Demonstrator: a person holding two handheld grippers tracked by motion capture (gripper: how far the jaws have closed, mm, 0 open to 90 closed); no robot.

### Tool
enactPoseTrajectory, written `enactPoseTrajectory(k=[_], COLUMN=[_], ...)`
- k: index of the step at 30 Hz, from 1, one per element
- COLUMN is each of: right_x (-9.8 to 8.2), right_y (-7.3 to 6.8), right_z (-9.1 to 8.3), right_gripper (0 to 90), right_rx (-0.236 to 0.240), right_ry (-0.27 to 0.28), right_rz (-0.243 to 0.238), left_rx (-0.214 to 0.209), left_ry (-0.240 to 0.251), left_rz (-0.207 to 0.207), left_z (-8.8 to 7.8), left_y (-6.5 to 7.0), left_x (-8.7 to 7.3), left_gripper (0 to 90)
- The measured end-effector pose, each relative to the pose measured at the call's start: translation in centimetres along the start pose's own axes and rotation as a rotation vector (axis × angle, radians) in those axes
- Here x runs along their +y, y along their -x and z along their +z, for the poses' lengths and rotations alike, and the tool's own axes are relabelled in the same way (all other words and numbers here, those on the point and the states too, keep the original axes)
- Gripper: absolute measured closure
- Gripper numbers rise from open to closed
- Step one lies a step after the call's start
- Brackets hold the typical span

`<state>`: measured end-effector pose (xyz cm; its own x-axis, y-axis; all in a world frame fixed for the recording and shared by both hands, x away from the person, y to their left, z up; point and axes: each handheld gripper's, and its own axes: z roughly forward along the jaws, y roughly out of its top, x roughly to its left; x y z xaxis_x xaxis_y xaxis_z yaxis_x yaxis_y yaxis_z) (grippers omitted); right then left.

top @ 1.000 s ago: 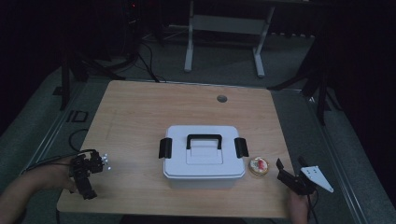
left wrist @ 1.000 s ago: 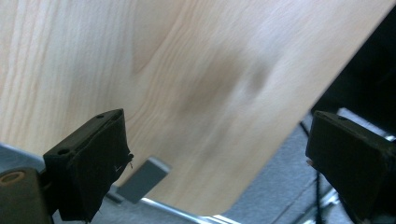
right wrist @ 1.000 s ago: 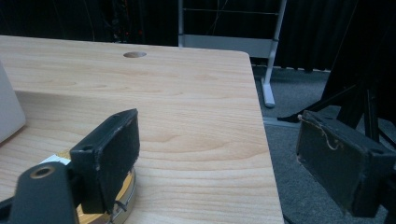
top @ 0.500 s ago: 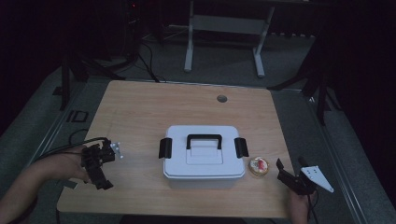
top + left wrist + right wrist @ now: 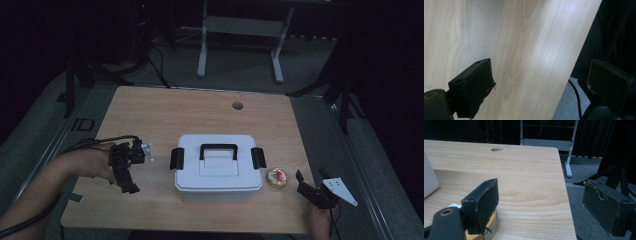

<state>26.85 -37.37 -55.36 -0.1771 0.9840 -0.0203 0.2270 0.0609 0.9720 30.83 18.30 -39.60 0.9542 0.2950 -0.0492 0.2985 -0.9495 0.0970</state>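
Observation:
A white lidded box (image 5: 217, 170) with a black handle and two black side latches stands mid-table. Just right of it lies a small round tin (image 5: 276, 178) with a gold rim. My left gripper (image 5: 125, 181) hovers over the table left of the box, jaws open wide and pointing toward the near edge. In the left gripper view its jaws (image 5: 541, 67) hold nothing over bare wood. My right gripper (image 5: 311, 176) rests at the near right corner, open. The tin (image 5: 490, 225) sits partly behind its left jaw and the box (image 5: 429, 180) edge is at far left; the right gripper (image 5: 541, 185) holds nothing.
The wooden table (image 5: 160, 115) has a round cable hole (image 5: 237, 105) at the back. A white desk frame (image 5: 240, 30) stands on the dark floor behind. Black stands flank the table. The table's right edge (image 5: 566, 202) lies between my right jaws.
My left gripper has moved forward and to the right over the table, closer to the box. The right gripper, the box and the tin have stayed put.

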Motion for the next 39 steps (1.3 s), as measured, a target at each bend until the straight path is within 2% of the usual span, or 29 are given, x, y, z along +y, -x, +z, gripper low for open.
enactPoseTrajectory(k=[8, 12, 17, 20, 22, 23, 28, 33, 35, 39], right_x=[0.0, 0.0, 0.0, 0.0, 0.0, 0.0, 0.0, 0.0, 0.0, 0.0], right_y=[0.0, 0.0, 0.0, 0.1, 0.1, 0.1, 0.1, 0.1, 0.1, 0.1], right_z=[0.0, 0.0, 0.0, 0.0, 0.0, 0.0, 0.0, 0.0, 0.0, 0.0], right_gripper=[13.3, 13.4, 13.4, 13.4, 13.4, 13.5, 13.5, 13.5, 13.5, 13.5], right_rx=[0.003, 0.006, 0.008, 0.011, 0.014, 0.015, 0.018, 0.021, 0.021, 0.022], right_ry=[0.002, 0.002, 0.002, 0.002, 0.001, 0.001, 0.001, 0.0, 0.001, 0.003], right_rz=[0.0, 0.002, 0.0, 0.001, 0.002, 0.001, 0.003, 0.003, 0.005, 0.009], left_rx=[0.016, 0.02, 0.028, 0.019, -0.003, 0.001, 0.026, 0.008, 0.014, 0.005], left_ry=[0.02, 0.051, 0.096, 0.116, 0.143, 0.146, 0.118, 0.089, 0.074, 0.081], left_rz=[0.081, 0.115, 0.138, 0.147, 0.146, 0.146, 0.156, 0.163, 0.17, 0.186], left_z=[-1.4, -2.2, -2.9, -3.0, -3.1, -3.1, -2.3, -1.3, -1.0, -0.8], left_y=[0.0, 0.0, -0.2, -0.5, -0.7, -0.7, -1.0, -1.3, -1.5, -1.8], left_x=[3.4, 4.9, 6.8, 7.8, 8.4, 8.8, 10.3, 11.5, 12.0, 13.0], left_gripper=[5.8, 5.8, 5.9, 5.9, 5.8, 5.8, 5.8, 5.8, 5.9, 5.9])
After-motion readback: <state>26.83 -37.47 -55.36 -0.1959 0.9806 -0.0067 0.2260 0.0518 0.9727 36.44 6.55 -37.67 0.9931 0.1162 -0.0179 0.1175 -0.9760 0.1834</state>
